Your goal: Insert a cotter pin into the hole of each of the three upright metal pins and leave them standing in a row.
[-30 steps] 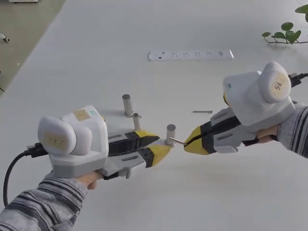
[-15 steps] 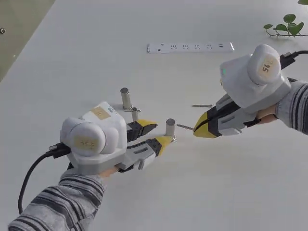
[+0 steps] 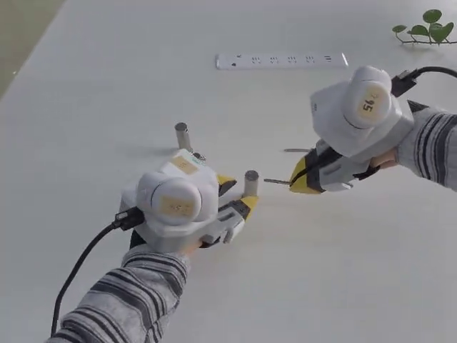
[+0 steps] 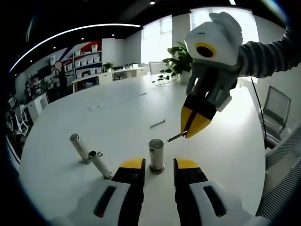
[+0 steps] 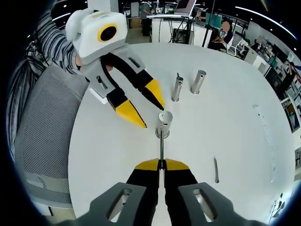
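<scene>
Middle pin (image 4: 99,165): in the head view, mostly behind the left gripper (image 3: 241,191).
Spare cotter pin (image 3: 294,151): one end behind the right gripper (image 3: 294,182).
Plant (image 3: 432,16): cut by the picture's edge.
Hole in near pin (image 3: 250,183): too small to tell.

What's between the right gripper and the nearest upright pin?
The cotter pin held by the right gripper, its tip short of the metal pin, seen in the head view.
</scene>
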